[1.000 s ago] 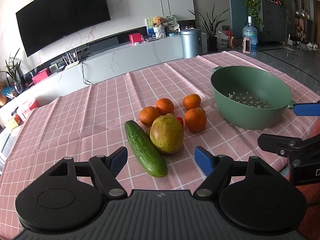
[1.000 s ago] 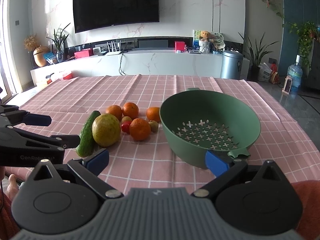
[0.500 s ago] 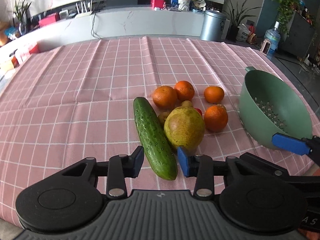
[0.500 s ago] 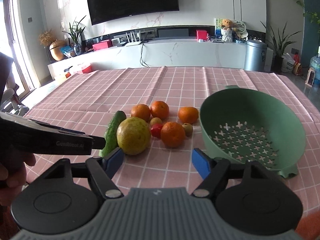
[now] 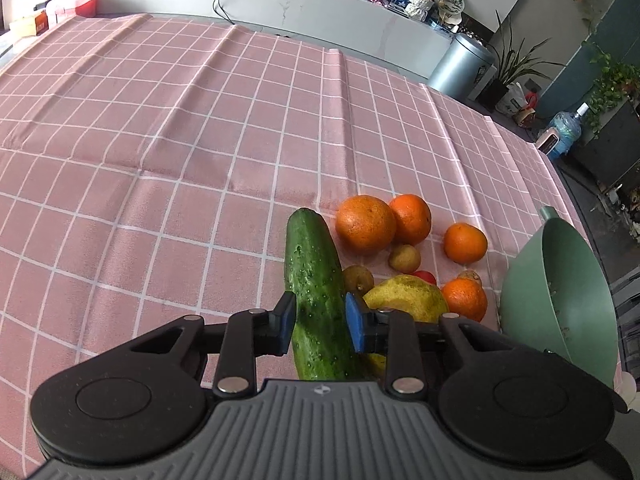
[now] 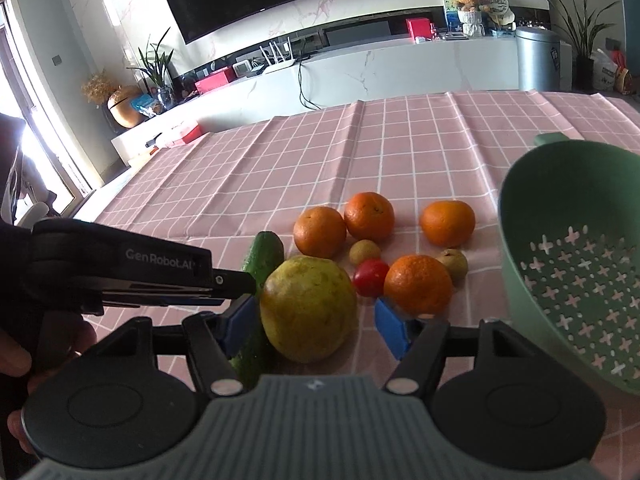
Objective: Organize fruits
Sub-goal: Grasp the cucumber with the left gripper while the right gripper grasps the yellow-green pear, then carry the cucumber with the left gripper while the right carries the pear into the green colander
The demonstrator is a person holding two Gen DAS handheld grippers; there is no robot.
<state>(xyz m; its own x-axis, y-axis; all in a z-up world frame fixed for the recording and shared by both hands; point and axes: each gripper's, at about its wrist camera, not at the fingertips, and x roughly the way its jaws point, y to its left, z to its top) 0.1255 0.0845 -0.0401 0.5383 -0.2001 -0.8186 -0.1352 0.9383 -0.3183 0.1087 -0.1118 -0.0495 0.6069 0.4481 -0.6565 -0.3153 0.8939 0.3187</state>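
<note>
The fruits, four round oranges [image 6: 418,285], a big yellow-green pear-like fruit [image 6: 308,308] and a long dark green cucumber [image 5: 316,292], lie close together on the pink checked worktop [image 5: 160,160]. The left gripper [image 5: 320,322] is closing, its blue pads touching the cucumber. The right gripper [image 6: 316,322] is also closing around the big fruit (right pad not yet touching). A green plastic colander [image 6: 568,264] stands at the right.

Right claw [image 6: 316,326] closing around a yellow-green pear-like fruit [image 6: 308,308], right pad seemingly clear of it, left claw [image 6: 236,280] reaching in over the cucumber [image 6: 264,254], four oranges [image 6: 418,284] and a small tomato [image 6: 371,272] behind, green colander [image 6: 520,216] right, pink checked worktop [image 6: 400,148]
</note>
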